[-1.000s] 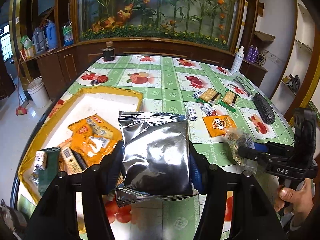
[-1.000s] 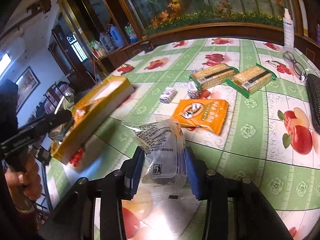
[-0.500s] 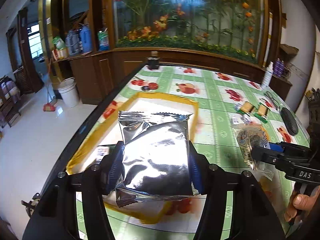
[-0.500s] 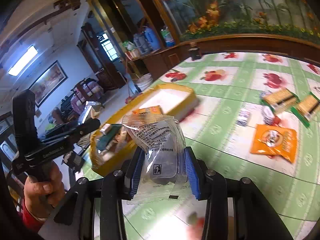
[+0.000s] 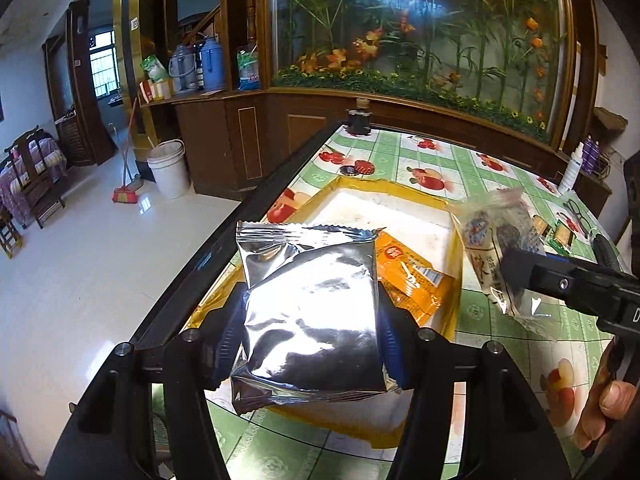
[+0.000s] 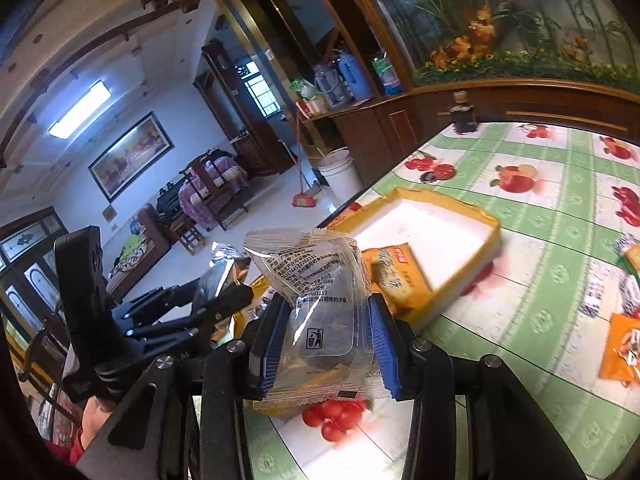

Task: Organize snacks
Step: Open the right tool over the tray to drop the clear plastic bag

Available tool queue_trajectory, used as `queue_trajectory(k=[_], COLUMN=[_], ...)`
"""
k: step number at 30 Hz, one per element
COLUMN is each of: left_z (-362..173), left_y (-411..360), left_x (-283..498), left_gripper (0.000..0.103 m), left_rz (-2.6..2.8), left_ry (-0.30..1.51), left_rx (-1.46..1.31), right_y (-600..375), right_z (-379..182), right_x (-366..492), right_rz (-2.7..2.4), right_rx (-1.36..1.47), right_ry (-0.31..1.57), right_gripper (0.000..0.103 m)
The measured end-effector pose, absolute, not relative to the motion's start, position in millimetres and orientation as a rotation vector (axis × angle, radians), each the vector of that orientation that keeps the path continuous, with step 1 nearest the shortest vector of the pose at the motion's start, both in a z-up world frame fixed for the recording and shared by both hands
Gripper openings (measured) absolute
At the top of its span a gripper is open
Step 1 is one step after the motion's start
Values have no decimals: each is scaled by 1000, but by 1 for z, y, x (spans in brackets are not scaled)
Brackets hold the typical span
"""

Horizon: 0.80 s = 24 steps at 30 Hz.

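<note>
Left gripper (image 5: 312, 320): clamped part-way open on silver foil pouch (image 5: 310, 312), above near corner of yellow tray (image 5: 454, 240).
Orange packet (image 5: 412, 276): in tray, at 2 o'clock from pouch.
Right gripper (image 6: 328, 344): narrowly closed on clear wrapped snack (image 6: 316, 312).
Risk: slick, puffy wrappers — slipping before tray.
Risk: grippers close together — collision, or drop outside the rim.

clear packet (image 6: 320, 312): bin pictogram, small print unreadable | elsewhere: none
</note>
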<state>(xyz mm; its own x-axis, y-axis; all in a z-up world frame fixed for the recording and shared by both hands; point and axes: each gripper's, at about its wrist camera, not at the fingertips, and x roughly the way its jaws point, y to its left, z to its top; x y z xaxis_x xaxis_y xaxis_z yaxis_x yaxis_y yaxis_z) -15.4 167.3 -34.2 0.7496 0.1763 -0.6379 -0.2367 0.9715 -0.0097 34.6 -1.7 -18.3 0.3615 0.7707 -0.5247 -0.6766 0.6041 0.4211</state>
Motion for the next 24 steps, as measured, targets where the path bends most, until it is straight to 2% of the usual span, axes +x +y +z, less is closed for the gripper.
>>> queue_trajectory(k=[14, 24], left_z=[-47, -58], left_y=[191, 181], left_x=[-11, 4], left_gripper=[58, 58], left_rz=[253, 197], left_ry=[715, 756], left_rx=[-141, -162], right_y=[26, 30], right_z=[-28, -45], right_x=[57, 80], right_rz=[935, 866], right_rx=[140, 146], right_ry=[770, 785], right_gripper=[41, 42])
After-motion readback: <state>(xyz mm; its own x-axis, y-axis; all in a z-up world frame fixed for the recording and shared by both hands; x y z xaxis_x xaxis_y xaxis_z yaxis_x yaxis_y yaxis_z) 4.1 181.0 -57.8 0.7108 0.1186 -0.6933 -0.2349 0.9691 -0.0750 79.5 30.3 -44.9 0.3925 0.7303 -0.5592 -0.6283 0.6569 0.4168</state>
